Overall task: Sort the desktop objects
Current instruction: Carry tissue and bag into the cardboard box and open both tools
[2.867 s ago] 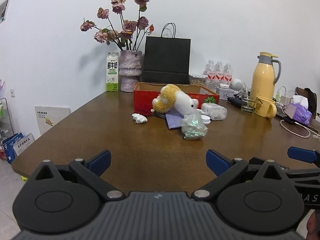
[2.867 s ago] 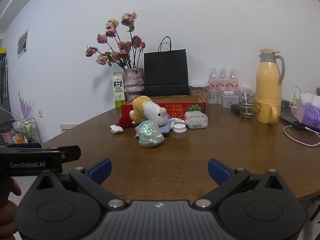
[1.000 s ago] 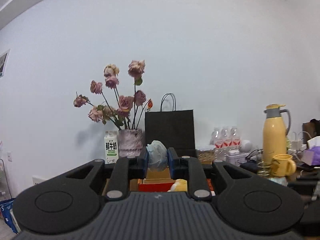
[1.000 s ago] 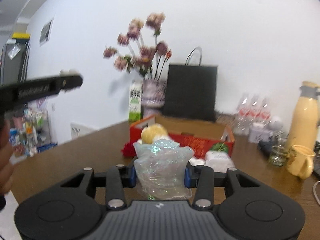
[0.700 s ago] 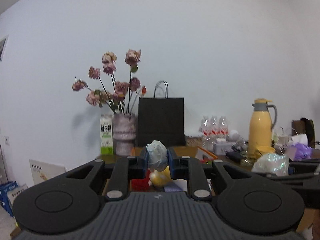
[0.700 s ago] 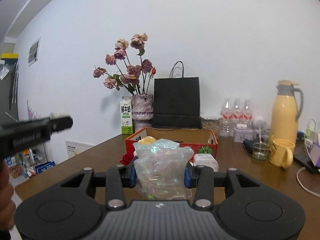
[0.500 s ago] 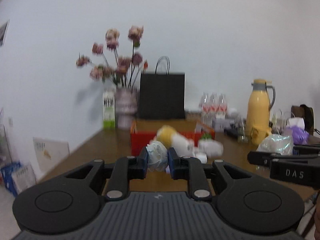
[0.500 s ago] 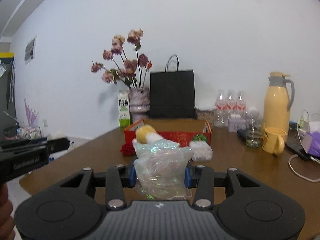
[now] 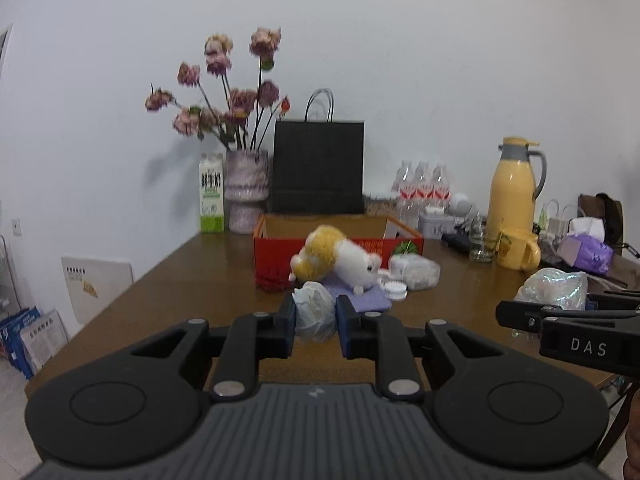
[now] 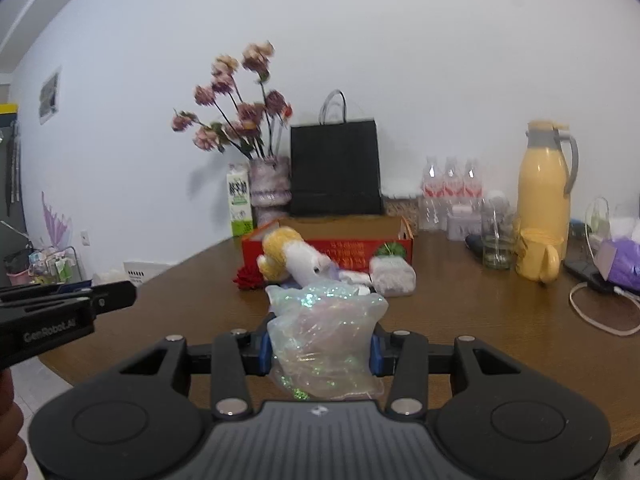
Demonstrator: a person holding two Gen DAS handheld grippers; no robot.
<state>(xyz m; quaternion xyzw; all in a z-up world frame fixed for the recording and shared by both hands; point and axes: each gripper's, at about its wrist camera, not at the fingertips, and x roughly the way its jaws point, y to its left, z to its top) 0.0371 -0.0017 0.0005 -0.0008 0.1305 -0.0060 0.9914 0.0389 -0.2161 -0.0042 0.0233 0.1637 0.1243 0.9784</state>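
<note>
My left gripper [image 9: 316,322] is shut on a crumpled white paper ball [image 9: 314,312] and holds it above the near part of the brown table [image 9: 180,284]. My right gripper [image 10: 320,346] is shut on a crumpled iridescent plastic wrap [image 10: 324,340]; that wrap also shows at the right of the left wrist view [image 9: 554,286]. Ahead lie a yellow and white plush toy [image 9: 336,260], a purple cloth [image 9: 364,298], a red flower [image 10: 248,280], a clear pouch [image 9: 414,270] and a small white lid [image 9: 395,290], all in front of an open red box [image 9: 276,248].
Behind the box stand a vase of dried roses [image 9: 246,192], a milk carton [image 9: 211,192], a black paper bag [image 9: 319,166] and water bottles [image 9: 422,188]. To the right are a yellow thermos [image 9: 514,184], yellow mug [image 9: 518,248], glass [image 9: 480,246], purple bag [image 9: 588,248] and cables [image 10: 600,312].
Both grippers went from open and empty to shut on the paper ball and the plastic wrap. They lifted them high, then came back down and away from the pile toward the near table edge.
</note>
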